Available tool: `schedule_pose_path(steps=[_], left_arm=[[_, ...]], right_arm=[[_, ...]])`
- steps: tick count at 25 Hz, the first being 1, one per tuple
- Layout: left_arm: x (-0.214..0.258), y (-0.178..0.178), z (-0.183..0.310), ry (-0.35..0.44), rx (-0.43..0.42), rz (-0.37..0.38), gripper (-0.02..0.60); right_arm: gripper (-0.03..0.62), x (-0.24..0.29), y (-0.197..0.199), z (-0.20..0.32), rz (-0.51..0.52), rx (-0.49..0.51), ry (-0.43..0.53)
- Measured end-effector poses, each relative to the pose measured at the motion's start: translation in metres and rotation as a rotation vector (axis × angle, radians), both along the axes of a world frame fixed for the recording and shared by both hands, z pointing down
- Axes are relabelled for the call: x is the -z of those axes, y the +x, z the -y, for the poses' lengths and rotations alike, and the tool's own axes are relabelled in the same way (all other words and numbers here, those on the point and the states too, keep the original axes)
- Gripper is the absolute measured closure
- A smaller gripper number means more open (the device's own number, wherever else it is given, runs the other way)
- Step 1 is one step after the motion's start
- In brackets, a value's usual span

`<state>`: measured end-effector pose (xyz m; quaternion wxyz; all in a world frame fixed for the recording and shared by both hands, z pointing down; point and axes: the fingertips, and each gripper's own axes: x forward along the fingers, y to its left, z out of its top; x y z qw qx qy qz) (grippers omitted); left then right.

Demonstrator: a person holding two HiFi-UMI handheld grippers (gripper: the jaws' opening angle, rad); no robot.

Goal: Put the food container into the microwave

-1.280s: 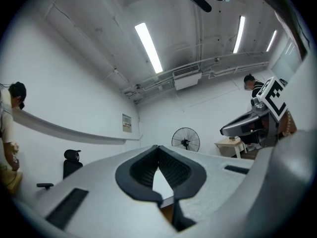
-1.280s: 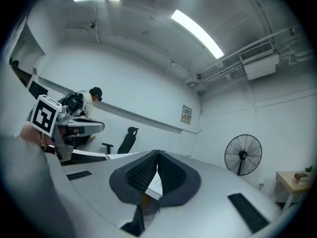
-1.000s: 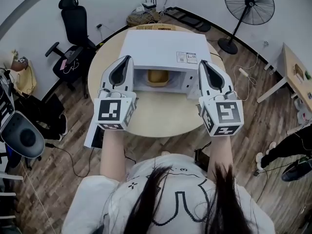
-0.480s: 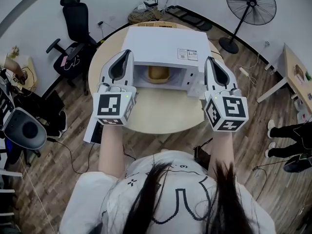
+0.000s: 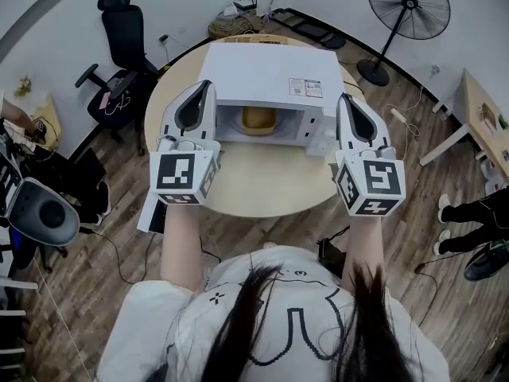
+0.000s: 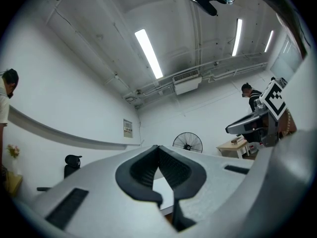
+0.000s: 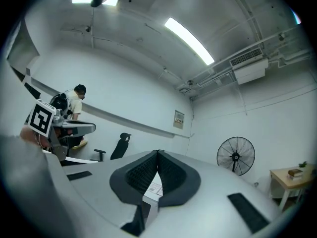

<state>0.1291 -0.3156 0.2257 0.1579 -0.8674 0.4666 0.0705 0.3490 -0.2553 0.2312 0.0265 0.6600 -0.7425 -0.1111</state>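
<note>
A white microwave stands at the back of a round wooden table, its cavity open toward me. A yellowish food container sits inside the cavity. My left gripper is held up in front of the microwave's left side, jaws shut and empty. The right gripper hovers by the microwave's right front corner, also shut on nothing. In the left gripper view the left gripper shows its pads meeting. The right gripper looks the same in its own view, with a bit of the microwave below the tips.
A standing fan is at the back right and a black office chair at the back left. A light wooden side table sits at the right edge. A white flat object hangs by the table's left edge. Another person's legs show at right.
The right gripper has shifted slightly to the right, beside the microwave's corner. The left gripper has barely moved. Both stay shut; the container stays inside the cavity.
</note>
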Motion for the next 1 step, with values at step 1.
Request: schedule_pose_path(steps=[1], left_arm=[[0.0009,-0.0017,-0.0009,-0.003,-0.001,-0.006,0.572]], right_arm=[[0.566,0.001,0.0002,-0.0014,-0.004,0.001,0.001]])
